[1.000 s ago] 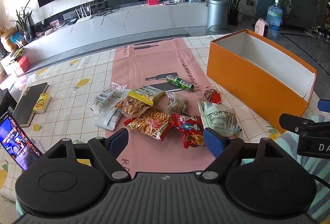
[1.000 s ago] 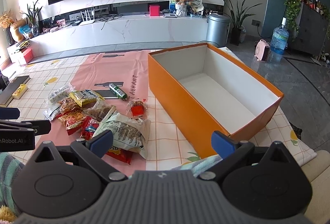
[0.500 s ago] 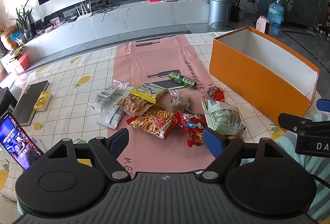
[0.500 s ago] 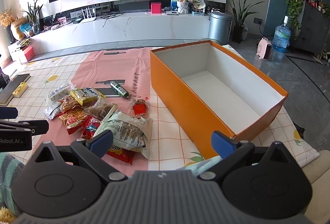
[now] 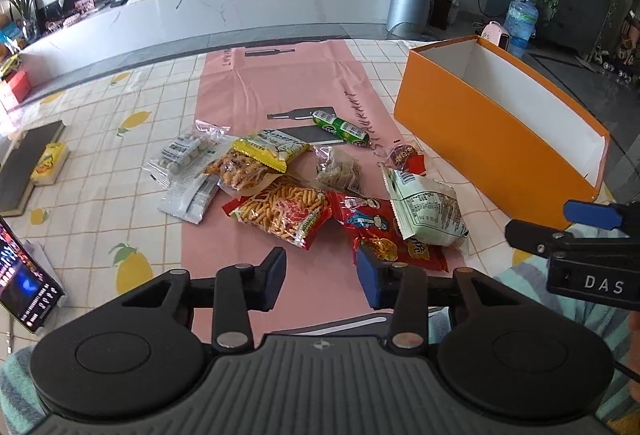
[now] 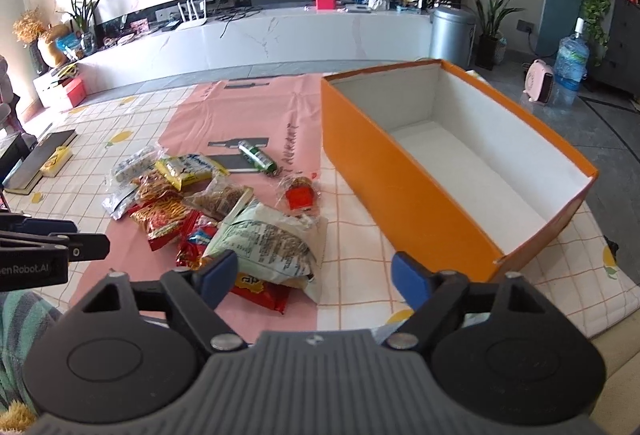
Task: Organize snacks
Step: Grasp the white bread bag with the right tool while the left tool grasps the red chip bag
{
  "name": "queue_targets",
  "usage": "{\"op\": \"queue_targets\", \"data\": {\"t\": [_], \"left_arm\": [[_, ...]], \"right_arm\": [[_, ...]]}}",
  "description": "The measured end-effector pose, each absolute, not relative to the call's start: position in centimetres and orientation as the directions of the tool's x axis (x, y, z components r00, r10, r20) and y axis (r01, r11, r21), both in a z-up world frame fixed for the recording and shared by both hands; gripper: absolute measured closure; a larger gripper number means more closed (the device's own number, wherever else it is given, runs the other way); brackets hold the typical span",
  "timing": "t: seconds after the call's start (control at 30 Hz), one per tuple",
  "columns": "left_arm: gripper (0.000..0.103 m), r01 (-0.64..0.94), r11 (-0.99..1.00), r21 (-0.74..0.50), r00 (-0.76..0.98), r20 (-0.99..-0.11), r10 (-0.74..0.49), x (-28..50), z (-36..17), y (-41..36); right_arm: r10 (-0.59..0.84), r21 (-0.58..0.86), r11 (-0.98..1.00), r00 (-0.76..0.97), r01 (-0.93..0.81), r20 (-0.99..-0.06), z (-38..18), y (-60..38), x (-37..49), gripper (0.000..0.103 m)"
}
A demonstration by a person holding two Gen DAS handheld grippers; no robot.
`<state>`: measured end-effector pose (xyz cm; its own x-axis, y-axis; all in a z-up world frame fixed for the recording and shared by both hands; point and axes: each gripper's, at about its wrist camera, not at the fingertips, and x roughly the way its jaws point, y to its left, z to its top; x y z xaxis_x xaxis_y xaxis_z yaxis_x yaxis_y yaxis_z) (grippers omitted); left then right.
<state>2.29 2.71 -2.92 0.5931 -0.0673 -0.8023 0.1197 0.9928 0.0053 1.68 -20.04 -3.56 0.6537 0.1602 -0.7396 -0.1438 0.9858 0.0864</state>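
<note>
Left gripper point(image 5: 322, 277): jaws apart, nothing between them, held above the near end of the pink mat point(image 5: 280, 83). Right gripper point(image 6: 314, 273): jaws wide apart, nothing held, hanging over the mat's right edge.

Snack pile sits mid-mat. The pale green bag point(image 5: 426, 209) is at the pile's right side and overlaps the red packet point(image 5: 376, 231). The orange-stick bag point(image 5: 280, 213) lies left of the red packet, the yellow packet point(image 5: 270, 149) behind it. The clear candy bag point(image 5: 182, 153) is off the mat's left edge, on the checked cloth point(image 5: 100, 155). The green tube point(image 5: 340, 127) lies behind the pile, and a small red-wrapped snack point(image 6: 300, 195) is at the mat's right edge.

Orange box point(image 6: 404, 187): right of the mat, open top, white inside, no snacks in it.
</note>
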Motion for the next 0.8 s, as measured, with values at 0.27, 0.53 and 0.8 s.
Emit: {"op": "queue_targets", "data": {"t": [0.27, 0.53, 0.8], "left_arm": [[0.055, 0.120, 0.986, -0.119, 0.522, -0.837, -0.165, 3.8, -4.5, 2.6], [0.055, 0.081, 0.990, -0.114, 0.459, -0.877, -0.138, 6.3, -6.8, 2.9], [0.054, 0.059, 0.984, -0.170, 0.420, -0.890, -0.179, 7.8, -8.2, 3.5]], "right_arm": [[0.208, 0.164, 0.978, 0.597, -0.128, -0.775, -5.5, -19.4, 3.8, 0.025], [0.234, 0.191, 0.972, 0.560, -0.135, -0.795, -7.1, -18.2, 7.0, 0.021], [0.245, 0.205, 0.969, 0.503, -0.134, -0.829, -9.7, -17.1, 10.5, 0.019]]}}
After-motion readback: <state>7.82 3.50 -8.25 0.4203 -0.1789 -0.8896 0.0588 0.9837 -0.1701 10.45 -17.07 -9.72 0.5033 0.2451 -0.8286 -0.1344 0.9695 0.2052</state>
